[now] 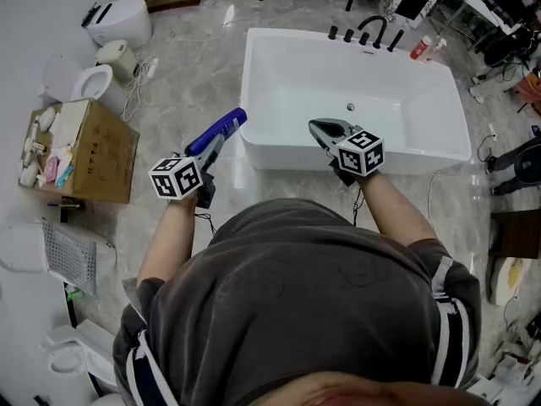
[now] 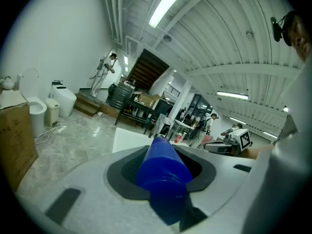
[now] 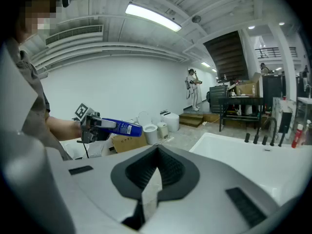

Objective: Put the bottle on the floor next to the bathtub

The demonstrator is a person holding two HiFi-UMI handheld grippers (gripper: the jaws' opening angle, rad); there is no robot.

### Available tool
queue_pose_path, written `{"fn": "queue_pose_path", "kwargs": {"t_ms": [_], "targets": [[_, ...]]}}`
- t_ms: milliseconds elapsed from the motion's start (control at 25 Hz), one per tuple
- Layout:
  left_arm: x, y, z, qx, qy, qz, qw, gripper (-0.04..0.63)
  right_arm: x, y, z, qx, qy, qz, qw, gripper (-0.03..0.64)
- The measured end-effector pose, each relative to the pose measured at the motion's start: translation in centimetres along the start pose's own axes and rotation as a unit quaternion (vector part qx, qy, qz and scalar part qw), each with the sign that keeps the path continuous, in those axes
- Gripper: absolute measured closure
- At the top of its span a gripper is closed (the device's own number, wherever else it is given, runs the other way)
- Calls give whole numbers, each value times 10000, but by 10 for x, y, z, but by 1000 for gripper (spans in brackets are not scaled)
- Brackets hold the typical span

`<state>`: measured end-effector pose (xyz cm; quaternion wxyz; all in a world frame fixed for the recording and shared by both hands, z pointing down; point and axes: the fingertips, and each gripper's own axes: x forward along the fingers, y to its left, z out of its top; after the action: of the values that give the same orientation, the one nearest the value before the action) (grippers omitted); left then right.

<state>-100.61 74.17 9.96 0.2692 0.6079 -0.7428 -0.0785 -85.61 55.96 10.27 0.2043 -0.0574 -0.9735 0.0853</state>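
Note:
My left gripper [image 1: 216, 142] is shut on a blue bottle [image 1: 219, 129], which points forward and up over the marble floor, just left of the white bathtub [image 1: 254, 146]. In the left gripper view the bottle [image 2: 162, 165] fills the gap between the dark pads, and the tub [image 2: 127, 138] lies ahead. My right gripper [image 1: 319, 128] hovers over the tub's near rim with its jaws together and nothing in them. The right gripper view shows those jaws [image 3: 154, 180] closed, the tub [image 3: 243, 156] to the right, and the left gripper [image 3: 95, 126] with the bottle [image 3: 119, 126] to the left.
A cardboard box [image 1: 95, 154] of small items stands on the floor at the left, with toilets [image 1: 86, 79] and a cable behind it. A black faucet [image 1: 372, 30] and a red bottle [image 1: 420, 49] sit at the tub's far rim. Bare marble floor [image 1: 190, 91] lies between box and tub.

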Motion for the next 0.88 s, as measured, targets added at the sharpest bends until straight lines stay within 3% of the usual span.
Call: {"fn": "queue_pose_path", "kwargs": {"t_ms": [640,880], "targets": [[-4,7,0,-29,-10,-67,10000,459,11,13,5,58,-76,117,9999,626],[-6,26,0,-121,25,-285,9995,459,23,22,0,190,26,-47,9998,624]]}}
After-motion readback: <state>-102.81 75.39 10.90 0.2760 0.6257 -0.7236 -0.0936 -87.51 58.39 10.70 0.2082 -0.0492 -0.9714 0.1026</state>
